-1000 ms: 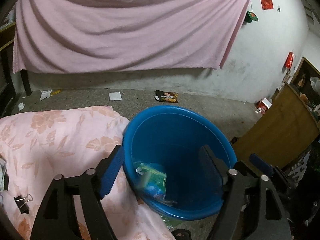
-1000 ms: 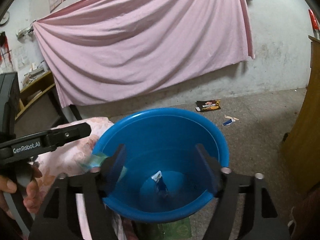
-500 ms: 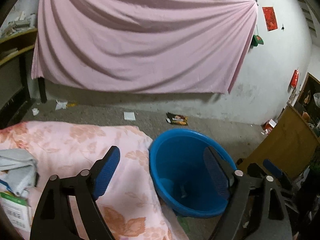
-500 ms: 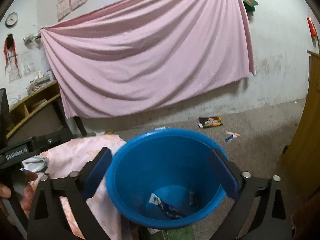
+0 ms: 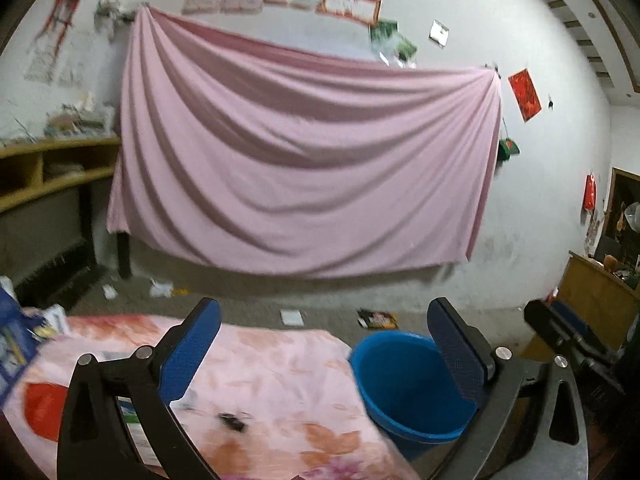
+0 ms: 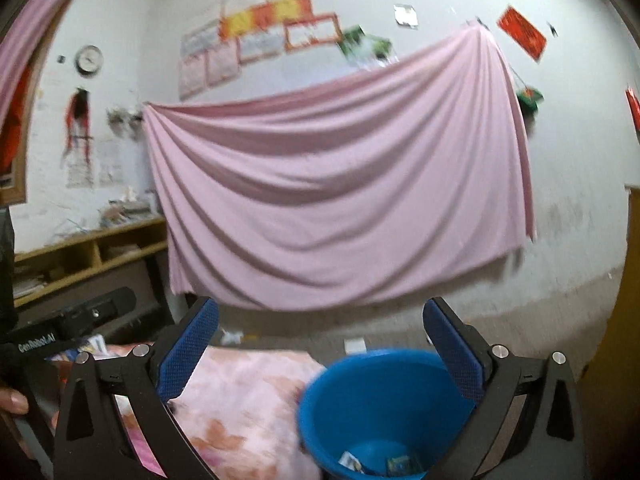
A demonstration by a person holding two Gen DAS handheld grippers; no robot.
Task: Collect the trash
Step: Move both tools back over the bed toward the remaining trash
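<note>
Only "GenRobot.AI" is reading clearly, on the left gripper (image 6: 76, 330) body. Both the left and right gripper (image 6: 320, 344) are gaping wide, gripping nothing, above the blue bucket (image 6: 384, 412) holding wrappers (image 6: 396, 462).

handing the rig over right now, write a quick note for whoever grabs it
Left gripper: open, holding nothing, raised over the pink floral cloth.
Right gripper: open, holding nothing, above the round blue plastic bucket.
Done: a few wrappers lie in the bucket's bottom.
Left: a dark snack packet and a white paper square on the floor by the wall, plus white scraps further left. A small black clip and a printed packet sit on the cloth; whether they are trash I cannot tell.
</note>
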